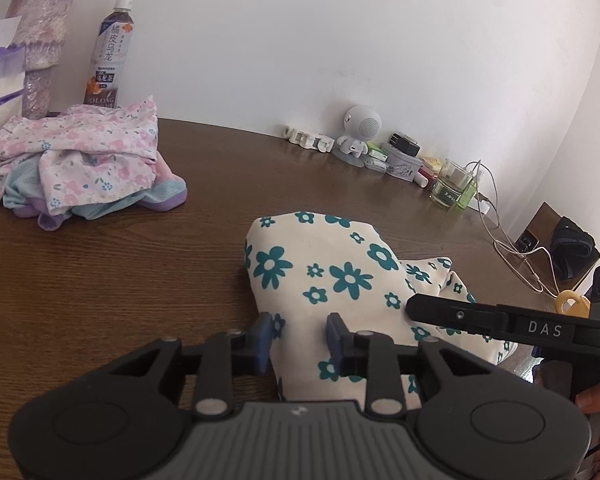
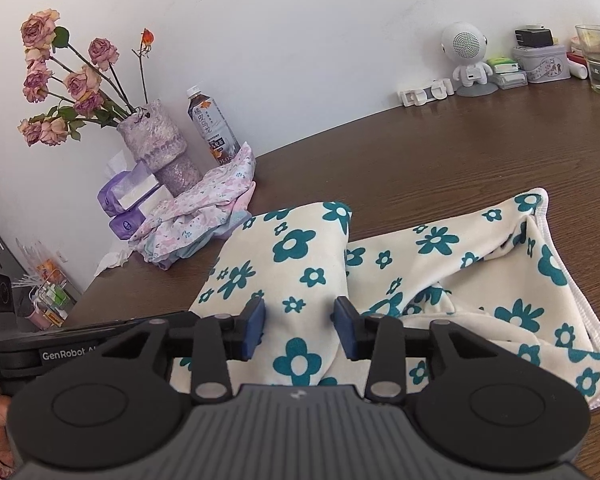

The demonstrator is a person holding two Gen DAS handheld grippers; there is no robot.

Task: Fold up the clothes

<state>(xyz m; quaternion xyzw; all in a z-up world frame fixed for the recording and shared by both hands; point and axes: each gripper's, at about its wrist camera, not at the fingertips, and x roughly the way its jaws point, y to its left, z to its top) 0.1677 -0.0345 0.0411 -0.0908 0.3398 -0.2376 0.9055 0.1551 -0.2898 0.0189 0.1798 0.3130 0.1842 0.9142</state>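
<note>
A cream cloth with teal flowers (image 1: pixel 340 264) lies bunched on the brown wooden table (image 1: pixel 120 280). In the left wrist view my left gripper (image 1: pixel 298 338) has its blue pads on either side of a raised fold at the cloth's near left edge, and the fold fills the gap. The right wrist view shows the same cloth (image 2: pixel 440 264), its white stitched hem spread to the right. There my right gripper (image 2: pixel 300 328) pinches a ridge of it between its pads. Both grippers stand close together, side by side at the near edge.
A pile of pink floral and light blue clothes (image 1: pixel 88 160) sits at the back left beside a tea bottle (image 1: pixel 110 56) and a purple vase (image 2: pixel 160 144) of dried roses. Along the wall stand a white robot speaker (image 1: pixel 360 128), small boxes, a glass (image 1: pixel 452 188) and a cable (image 1: pixel 500 236).
</note>
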